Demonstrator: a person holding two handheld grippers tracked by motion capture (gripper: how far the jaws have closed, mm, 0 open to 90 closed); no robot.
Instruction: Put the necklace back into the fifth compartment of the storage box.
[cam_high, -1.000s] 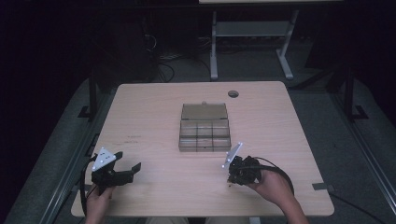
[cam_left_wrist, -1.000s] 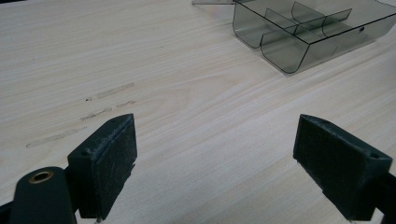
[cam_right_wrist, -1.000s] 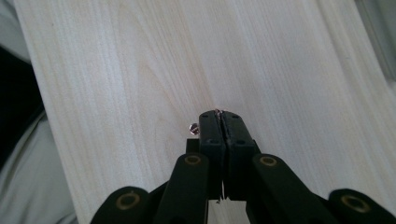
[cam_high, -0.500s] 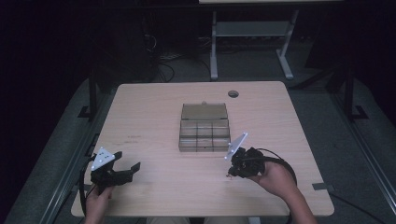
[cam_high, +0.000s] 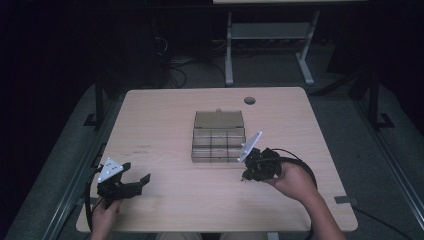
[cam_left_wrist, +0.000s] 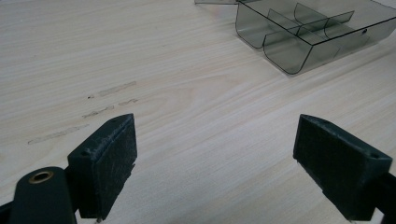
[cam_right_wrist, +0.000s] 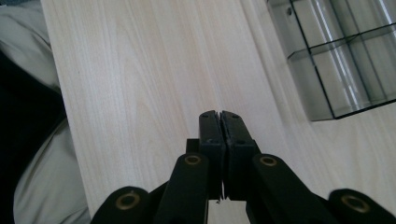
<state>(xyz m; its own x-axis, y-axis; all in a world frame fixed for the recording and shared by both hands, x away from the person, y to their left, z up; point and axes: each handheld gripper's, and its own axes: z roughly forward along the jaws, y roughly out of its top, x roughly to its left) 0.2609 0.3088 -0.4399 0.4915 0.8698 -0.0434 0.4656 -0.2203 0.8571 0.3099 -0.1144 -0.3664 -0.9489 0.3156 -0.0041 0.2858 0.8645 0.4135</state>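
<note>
The smoky clear plastic organizer box (cam_high: 218, 143) sits at the middle of the tabletop (cam_high: 160, 120), lid folded back flat on its far side. Its divided compartments look empty in both of my gripper views. My right gripper (cam_high: 246, 176) hovers just beside the box's near right corner, fingers (cam_right_wrist: 208, 133) pressed together on nothing. My left gripper (cam_high: 136, 179) rests near the tabletop's near left corner, well apart from the box, its fingers (cam_left_wrist: 109, 156) spread wide and holding nothing.
</note>
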